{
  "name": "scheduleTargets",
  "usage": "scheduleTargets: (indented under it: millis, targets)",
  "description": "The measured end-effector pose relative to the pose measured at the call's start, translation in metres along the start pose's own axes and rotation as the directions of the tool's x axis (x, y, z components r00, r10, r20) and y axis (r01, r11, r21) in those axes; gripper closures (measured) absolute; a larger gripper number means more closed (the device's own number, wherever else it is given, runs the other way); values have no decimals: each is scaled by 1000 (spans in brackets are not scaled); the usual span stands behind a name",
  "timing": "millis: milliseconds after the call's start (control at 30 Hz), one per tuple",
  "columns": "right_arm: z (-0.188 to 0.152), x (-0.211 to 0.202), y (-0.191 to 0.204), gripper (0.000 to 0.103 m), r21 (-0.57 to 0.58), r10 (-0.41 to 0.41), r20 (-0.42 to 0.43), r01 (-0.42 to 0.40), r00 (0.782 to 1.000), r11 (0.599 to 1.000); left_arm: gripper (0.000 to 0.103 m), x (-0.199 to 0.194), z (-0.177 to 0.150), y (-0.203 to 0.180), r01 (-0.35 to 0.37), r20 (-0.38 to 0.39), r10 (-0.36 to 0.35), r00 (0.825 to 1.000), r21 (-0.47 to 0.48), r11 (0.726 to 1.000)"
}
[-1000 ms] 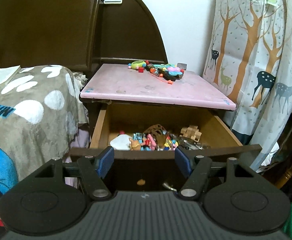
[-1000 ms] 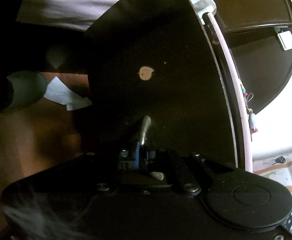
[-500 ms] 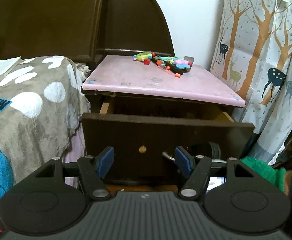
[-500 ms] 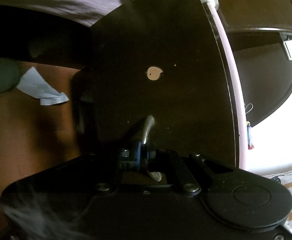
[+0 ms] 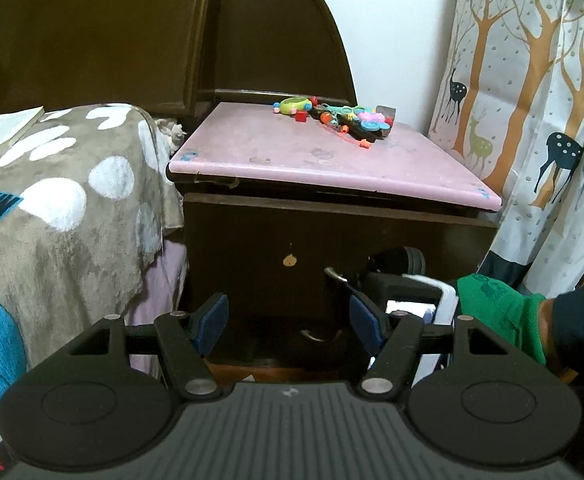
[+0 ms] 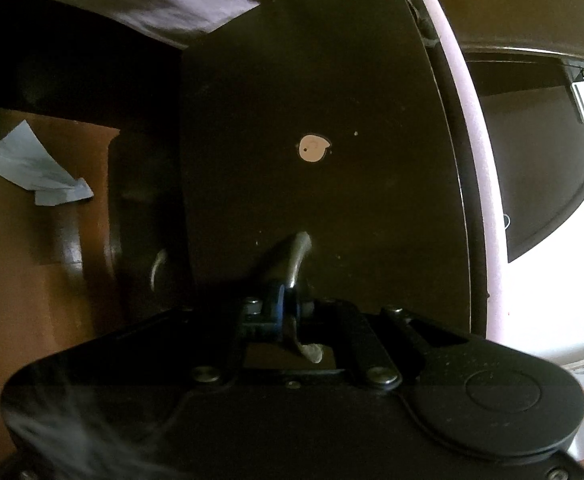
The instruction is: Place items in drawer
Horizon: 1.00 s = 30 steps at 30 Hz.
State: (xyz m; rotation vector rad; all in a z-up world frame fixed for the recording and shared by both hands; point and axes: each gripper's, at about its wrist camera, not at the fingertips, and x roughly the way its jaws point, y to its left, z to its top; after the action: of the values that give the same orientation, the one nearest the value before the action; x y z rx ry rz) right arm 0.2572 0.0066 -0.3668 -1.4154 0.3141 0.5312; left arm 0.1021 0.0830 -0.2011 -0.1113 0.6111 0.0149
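Observation:
The dark wooden drawer (image 5: 292, 240) of the nightstand is pushed in flush under the pink top (image 5: 324, 156); its contents are hidden. My right gripper (image 6: 285, 300) is shut on the drawer's metal handle (image 6: 298, 248), and it also shows in the left wrist view (image 5: 396, 280), held by a green-gloved hand (image 5: 496, 312). My left gripper (image 5: 289, 320) is open and empty, in front of the drawer and a little below it. Several small colourful toys (image 5: 332, 116) lie at the back of the pink top.
A bed with a grey spotted blanket (image 5: 59, 200) stands to the left of the nightstand. A deer-print curtain (image 5: 532, 100) hangs to the right. A lower drawer handle (image 5: 316, 336) shows below. A scrap of paper (image 6: 35, 168) lies on the wooden floor.
The drawer was open with toys visible inside; my right gripper has pushed it shut by the handle. My left gripper has dropped lower and stayed open.

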Motion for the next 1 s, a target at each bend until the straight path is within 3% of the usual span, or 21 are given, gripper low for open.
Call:
scheduleTargets:
  millis: [333,533,633,733,867,1000]
  targets:
    - [10,36,-25,100,-8,53,-45,-53,998,999,37,1,3,1,-13,-3,12,1000,-9,1000]
    - [6,17,-38,79,104,133,-106,-122,985,987,37,-4,5,-8,-4,30,3,1000,28,1000]
    - [-8,-1,-40,60,222,183,-137,-149,974,963,37,-12,6,-11,4,65,-7,998,33,999]
    - [-30,-23,-46,52,396,244,-187,-154,952,905,37,-19,6,-14,16,83,-19,996,39,999]
    - [-56,-62,-52,34,602,312,-223,-122,923,789,37,-24,5,-17,21,79,-24,997,36,999]
    - [-71,-104,-60,24,739,366,-219,-92,905,668,37,-33,6,-23,22,76,-25,997,42,999]
